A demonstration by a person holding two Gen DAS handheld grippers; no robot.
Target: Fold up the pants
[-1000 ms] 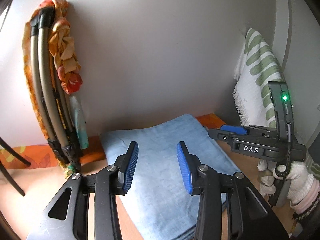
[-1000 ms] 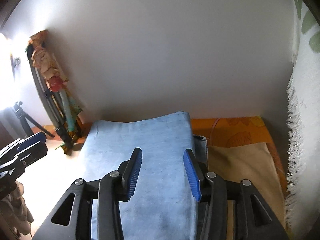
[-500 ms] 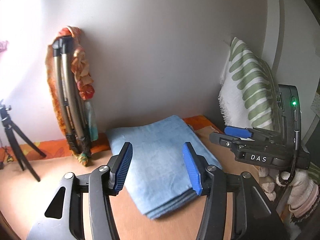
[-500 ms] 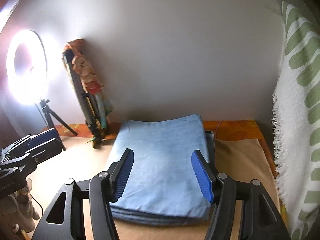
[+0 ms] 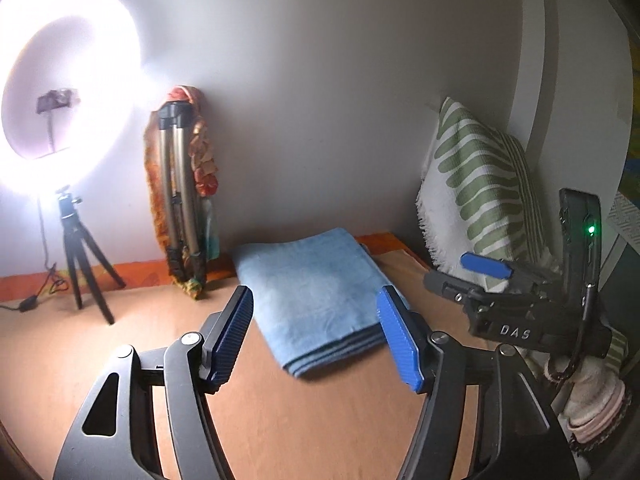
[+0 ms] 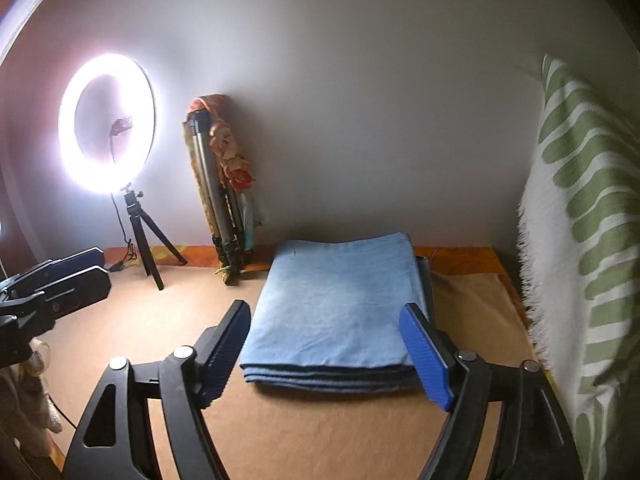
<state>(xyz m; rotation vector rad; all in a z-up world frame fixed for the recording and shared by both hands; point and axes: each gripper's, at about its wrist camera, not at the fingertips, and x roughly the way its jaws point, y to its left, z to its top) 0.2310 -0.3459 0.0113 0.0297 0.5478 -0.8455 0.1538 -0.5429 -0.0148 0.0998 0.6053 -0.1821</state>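
The light blue pants (image 5: 316,292) (image 6: 340,304) lie folded into a flat rectangular stack on the tan cloth-covered surface (image 5: 280,420), near the back wall. My left gripper (image 5: 316,336) hovers above and in front of the stack; its jaws are opening and nothing is between them. My right gripper (image 6: 332,352) is likewise drawn back over the stack's near edge, jaws opening and empty. In the left wrist view the right gripper (image 5: 486,266) shows at the right; in the right wrist view the left gripper (image 6: 60,276) shows at the left edge.
A lit ring light (image 6: 106,124) on a small black tripod (image 6: 146,244) stands at the back left. A folded tripod wrapped in orange patterned cloth (image 5: 180,196) leans on the wall. A white and green leaf-patterned cushion (image 6: 580,240) stands at the right edge.
Both grippers have pulled back and up from the folded pants while their jaws widened. The whole stack and the ring light have come into view.
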